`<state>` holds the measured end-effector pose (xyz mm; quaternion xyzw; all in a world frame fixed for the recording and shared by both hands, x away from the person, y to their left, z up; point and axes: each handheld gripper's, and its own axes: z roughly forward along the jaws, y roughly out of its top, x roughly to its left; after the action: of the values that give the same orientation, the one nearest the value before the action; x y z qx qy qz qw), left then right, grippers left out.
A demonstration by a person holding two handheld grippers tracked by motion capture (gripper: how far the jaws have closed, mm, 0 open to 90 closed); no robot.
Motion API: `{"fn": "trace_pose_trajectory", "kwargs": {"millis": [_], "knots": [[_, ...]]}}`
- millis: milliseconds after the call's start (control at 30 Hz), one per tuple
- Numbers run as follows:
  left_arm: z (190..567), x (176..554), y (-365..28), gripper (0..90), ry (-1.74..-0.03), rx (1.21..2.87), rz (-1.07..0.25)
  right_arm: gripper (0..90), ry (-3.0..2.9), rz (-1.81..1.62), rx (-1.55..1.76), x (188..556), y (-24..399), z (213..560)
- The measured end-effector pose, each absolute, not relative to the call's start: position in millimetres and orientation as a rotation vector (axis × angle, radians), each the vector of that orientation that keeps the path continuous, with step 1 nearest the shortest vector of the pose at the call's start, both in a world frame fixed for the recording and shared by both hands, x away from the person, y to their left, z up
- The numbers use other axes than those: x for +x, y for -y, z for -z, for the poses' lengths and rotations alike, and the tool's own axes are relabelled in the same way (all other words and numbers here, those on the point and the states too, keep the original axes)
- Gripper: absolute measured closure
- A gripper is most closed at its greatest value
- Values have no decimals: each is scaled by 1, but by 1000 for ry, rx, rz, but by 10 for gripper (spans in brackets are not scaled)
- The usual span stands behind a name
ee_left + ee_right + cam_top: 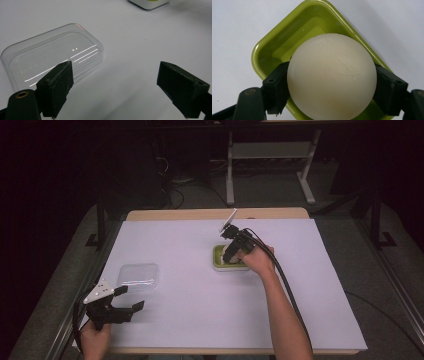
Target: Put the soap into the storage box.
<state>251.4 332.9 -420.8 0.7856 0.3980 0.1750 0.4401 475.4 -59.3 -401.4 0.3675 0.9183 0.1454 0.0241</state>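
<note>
A cream-white ball (332, 77) is clamped between the two black jaws of my right gripper (332, 92), directly over a lime-green rectangular container (274, 50). In the high view that green container (218, 260) sits at the table's middle, with my right gripper (233, 255) pointing down into it. A clear plastic lid (50, 57) lies flat on the white sheet just beyond my left gripper (117, 87), whose jaws stand wide apart with nothing between them. From above, the clear lid (138, 275) lies at the left and my left gripper (127, 299) is just in front of it.
A white sheet (190, 305) covers most of the wooden table (215, 214). A corner of the green container (150, 3) peeks in at the top of the left gripper view. Metal stand legs (230, 175) rise on the floor beyond the table's far edge.
</note>
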Motion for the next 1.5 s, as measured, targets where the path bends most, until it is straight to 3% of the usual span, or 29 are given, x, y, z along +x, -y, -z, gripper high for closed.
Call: {"fn": "trace_pose_trajectory", "kwargs": {"millis": [1500], "knots": [[421, 252, -333, 129, -987, 1948, -437, 236, -2848, -410, 1124, 474, 58, 402]]}}
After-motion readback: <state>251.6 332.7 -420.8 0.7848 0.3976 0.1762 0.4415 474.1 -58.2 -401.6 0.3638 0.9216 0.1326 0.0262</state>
